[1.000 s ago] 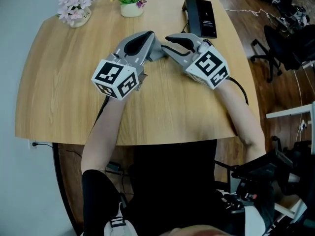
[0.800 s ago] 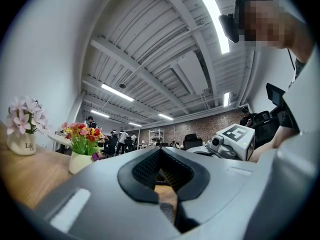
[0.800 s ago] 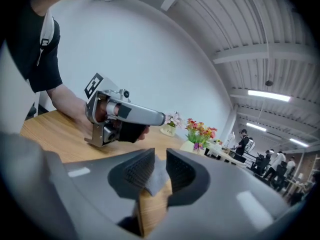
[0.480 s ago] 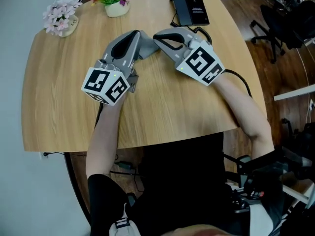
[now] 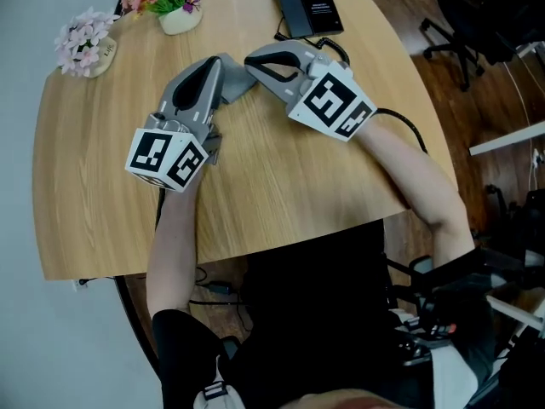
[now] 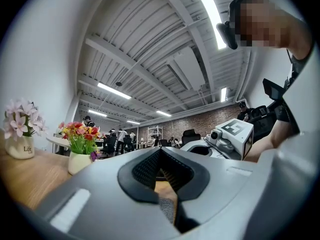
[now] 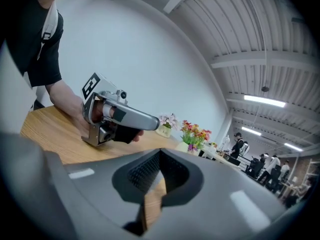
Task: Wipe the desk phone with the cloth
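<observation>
Head view cuts the desk phone [image 5: 302, 2] off at its top edge.

The phone [image 5: 304, 2] is a flat, black, oblong unit lying face up at the far edge of the table [image 5: 94, 152], its far end cut off by the top of the head view. It sits slightly askew to the table edge. A dark cord [image 5: 280, 34] leaves its near end.

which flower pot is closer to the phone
The white pot of red and yellow flowers; the pale pink bunch sits farther left of the desk phone.
</observation>
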A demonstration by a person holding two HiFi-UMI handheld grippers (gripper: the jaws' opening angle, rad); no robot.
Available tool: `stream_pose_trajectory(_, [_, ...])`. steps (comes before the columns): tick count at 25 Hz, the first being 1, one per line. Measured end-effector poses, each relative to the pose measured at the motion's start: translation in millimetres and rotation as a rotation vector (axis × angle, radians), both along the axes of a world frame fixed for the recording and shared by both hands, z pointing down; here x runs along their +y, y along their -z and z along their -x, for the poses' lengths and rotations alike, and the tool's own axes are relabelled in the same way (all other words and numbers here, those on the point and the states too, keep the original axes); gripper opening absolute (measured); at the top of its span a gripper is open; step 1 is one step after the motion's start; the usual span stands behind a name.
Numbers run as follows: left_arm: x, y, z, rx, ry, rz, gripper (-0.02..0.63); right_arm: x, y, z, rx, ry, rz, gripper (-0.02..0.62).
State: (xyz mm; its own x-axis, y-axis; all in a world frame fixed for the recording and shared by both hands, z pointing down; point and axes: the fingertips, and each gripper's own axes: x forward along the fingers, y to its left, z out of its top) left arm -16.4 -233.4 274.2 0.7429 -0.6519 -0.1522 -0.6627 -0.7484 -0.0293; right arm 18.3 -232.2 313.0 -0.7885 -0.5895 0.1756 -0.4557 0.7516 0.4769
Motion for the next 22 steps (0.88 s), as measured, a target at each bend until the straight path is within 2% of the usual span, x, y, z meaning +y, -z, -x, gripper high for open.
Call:
stream_pose_trajectory(3, [-1.7,-0.4,3.6,-0.024,0.004,0.004,0.003,-7.3,-3.7,2.6,-0.014,-0.013,0.017,0.003])
stream_pose_trajectory(8, [4.6,2.9,-0.6,-0.049,0.029,-0.011,0.003,-3.5,-1.7,5.6,-0.014,0.019,0.034,0.003])
stream_pose_trajectory(22, [7.8,1.6,-14.6,-0.052,0.005,-0.008,0.003,4.4,-5.1,-4.4,0.010,0.015,0.035,0.003])
